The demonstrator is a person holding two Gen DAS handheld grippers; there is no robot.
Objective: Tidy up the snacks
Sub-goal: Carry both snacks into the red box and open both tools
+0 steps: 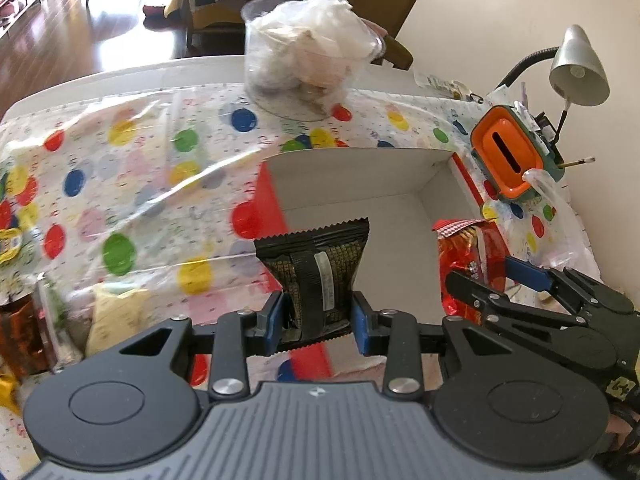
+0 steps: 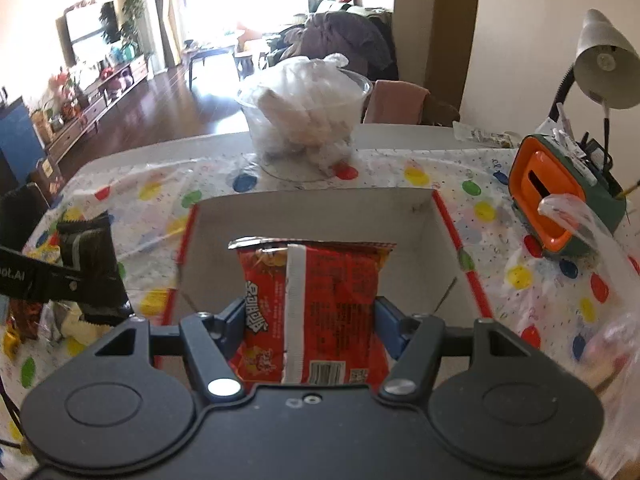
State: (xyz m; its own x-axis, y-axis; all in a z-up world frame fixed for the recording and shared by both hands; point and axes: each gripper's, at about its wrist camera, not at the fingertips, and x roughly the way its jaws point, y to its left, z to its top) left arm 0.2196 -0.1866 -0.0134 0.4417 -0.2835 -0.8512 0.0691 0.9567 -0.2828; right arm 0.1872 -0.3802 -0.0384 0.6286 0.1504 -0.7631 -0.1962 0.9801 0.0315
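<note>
Left wrist: left hand-held gripper [image 1: 318,322] pinching one black packet [image 1: 320,272]; right hand-held gripper [image 2: 310,330] pinching one red packet [image 2: 316,312]; one box [image 2: 316,212].

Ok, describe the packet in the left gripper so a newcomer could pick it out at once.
Start at the open white cardboard box on the polka-dot tablecloth. Two packets hang over it, each clamped in a gripper. The left gripper holds the black packet, small with a gold grid pattern and a dark back seam, unlike the larger red packet beside it.
</note>
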